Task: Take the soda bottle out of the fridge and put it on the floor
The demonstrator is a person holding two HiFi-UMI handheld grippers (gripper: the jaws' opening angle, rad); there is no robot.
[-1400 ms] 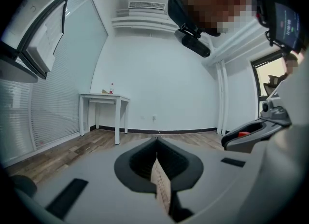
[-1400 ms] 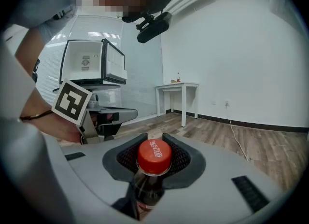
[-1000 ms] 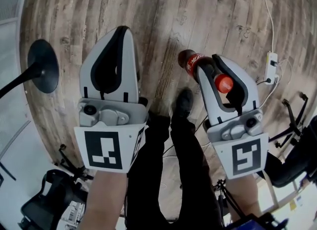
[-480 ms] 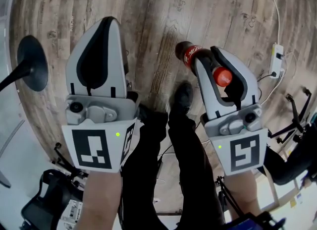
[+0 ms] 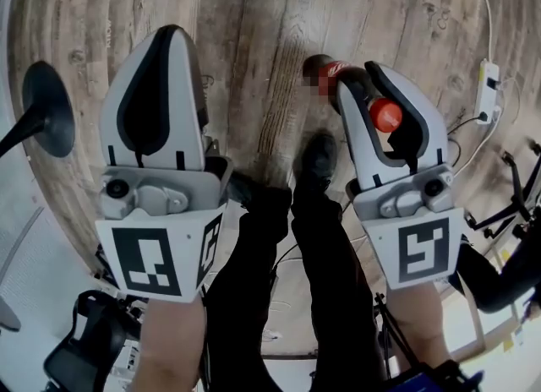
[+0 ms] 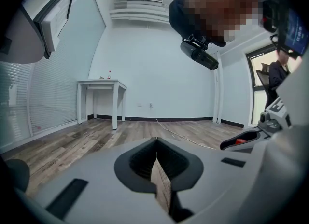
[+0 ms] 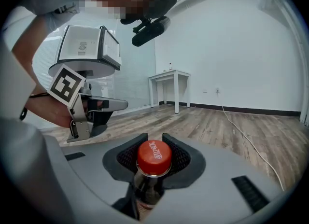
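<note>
The soda bottle [image 5: 324, 74] is dark with a red cap [image 5: 385, 115] and hangs over the wooden floor [image 5: 270, 27]. My right gripper [image 5: 362, 86] is shut on its neck just under the cap. In the right gripper view the cap [image 7: 153, 157] stands up between the black pads [image 7: 179, 156], with the bottle's body hidden below the jaws. My left gripper [image 5: 172, 37] is level with it to the left, shut and with nothing in it. Its jaws [image 6: 156, 143] meet in a thin line in the left gripper view.
A black round stand base [image 5: 46, 110] lies on the floor at the left. A white power strip [image 5: 488, 83] with a cable lies at the right. The person's legs and a dark shoe [image 5: 317, 159] are between the grippers. A white table [image 6: 101, 85] stands by the far wall.
Both grippers have sunk toward the floor side by side. The bottle stays gripped in the right one. The left one stays shut.
</note>
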